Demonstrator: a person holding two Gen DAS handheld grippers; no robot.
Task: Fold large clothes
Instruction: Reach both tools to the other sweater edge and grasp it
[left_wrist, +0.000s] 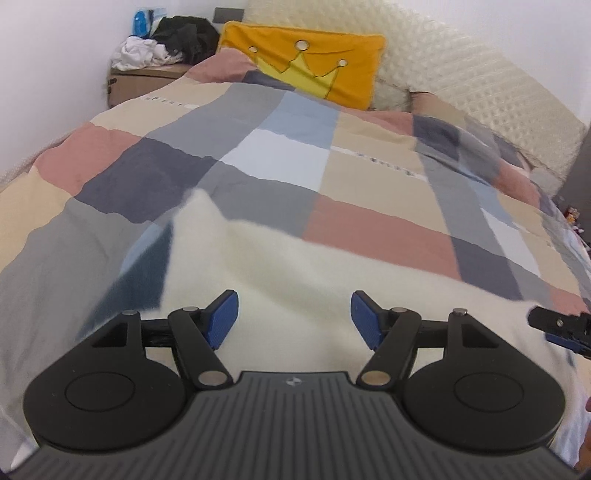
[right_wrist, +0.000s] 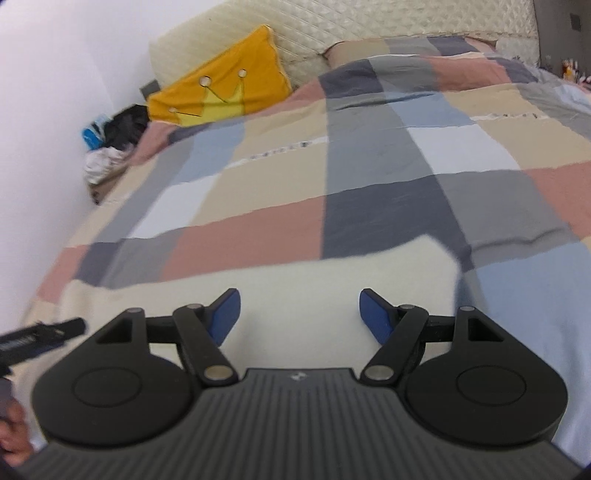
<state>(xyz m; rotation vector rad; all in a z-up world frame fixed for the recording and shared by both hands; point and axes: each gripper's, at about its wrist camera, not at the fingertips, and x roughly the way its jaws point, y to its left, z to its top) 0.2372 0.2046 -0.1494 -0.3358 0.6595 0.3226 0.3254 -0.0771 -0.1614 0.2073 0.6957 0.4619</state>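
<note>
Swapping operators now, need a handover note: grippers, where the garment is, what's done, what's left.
Left gripper: open, empty, above the cream garment.
Right gripper: open, empty, above the same garment; the grippers are side by side.
Garment: lies on the checked duvet at the near side of the bed, neither gripper holding it.
Done: fold state unclear; the views are blurred.
Left: grasp an edge, fold it over, flatten.
</note>
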